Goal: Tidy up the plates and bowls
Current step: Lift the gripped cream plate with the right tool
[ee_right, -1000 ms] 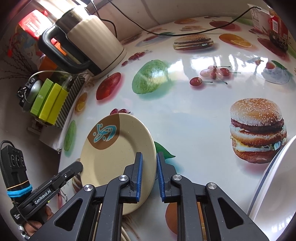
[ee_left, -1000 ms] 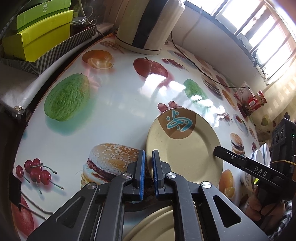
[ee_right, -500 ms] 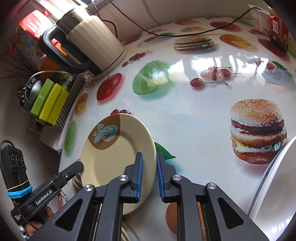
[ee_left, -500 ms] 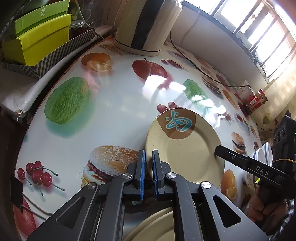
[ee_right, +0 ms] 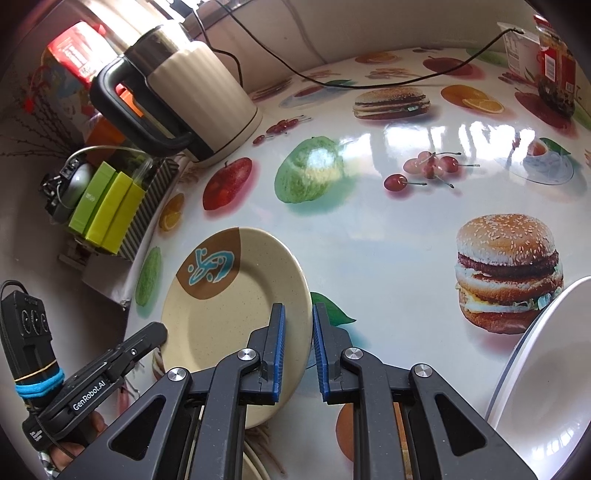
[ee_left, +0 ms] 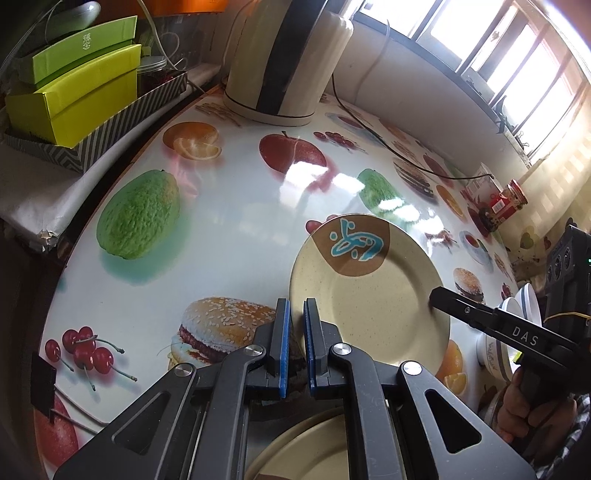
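While green boxes (ee_left: 77, 88) fill the striped tray (ee_left: 122, 122), both claws pinch the plate (ee_left: 373, 295).

Honestly barely anything moves here. The only real difference is in the left wrist view, which tips up a hair: the green boxes (ee_left: 74, 92) and the kettle (ee_left: 284, 55) sit a little lower in the picture than a second ago, and an orange strip (ee_left: 184, 5) now peeks in along the top edge. Any shift of the plate (ee_left: 369, 295) is too small to call. The right wrist view looks pretty much identical.
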Demonstrator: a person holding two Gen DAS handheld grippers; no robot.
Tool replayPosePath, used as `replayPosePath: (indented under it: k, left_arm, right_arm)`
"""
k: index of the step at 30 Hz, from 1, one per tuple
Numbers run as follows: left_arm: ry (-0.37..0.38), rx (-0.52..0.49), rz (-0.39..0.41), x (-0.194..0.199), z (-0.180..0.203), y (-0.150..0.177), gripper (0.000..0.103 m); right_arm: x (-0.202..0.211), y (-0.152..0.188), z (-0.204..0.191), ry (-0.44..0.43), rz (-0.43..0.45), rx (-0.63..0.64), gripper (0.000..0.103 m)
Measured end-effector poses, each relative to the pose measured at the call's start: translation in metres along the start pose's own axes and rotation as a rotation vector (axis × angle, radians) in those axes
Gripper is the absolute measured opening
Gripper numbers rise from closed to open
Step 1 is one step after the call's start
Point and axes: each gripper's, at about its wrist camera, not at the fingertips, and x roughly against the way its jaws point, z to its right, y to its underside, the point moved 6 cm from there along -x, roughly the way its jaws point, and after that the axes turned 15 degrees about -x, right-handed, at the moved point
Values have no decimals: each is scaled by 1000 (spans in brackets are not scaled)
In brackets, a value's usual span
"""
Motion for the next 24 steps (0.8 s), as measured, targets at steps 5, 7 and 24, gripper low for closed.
replayPosePath:
  k: [5, 7, 24]
  left_arm:
    - [-10, -4, 19, 11, 0, 1, 7]
    - [-10, -2, 26, 16, 0, 1, 7]
    - [-21, 5, 59, 48, 1, 22, 7]
  right_arm:
    - [7, 3, -7, -8, 8, 16, 15]
    - [10, 4, -11, -13, 12, 26, 15]
    - [41, 32, -28, -39, 37, 88, 15]
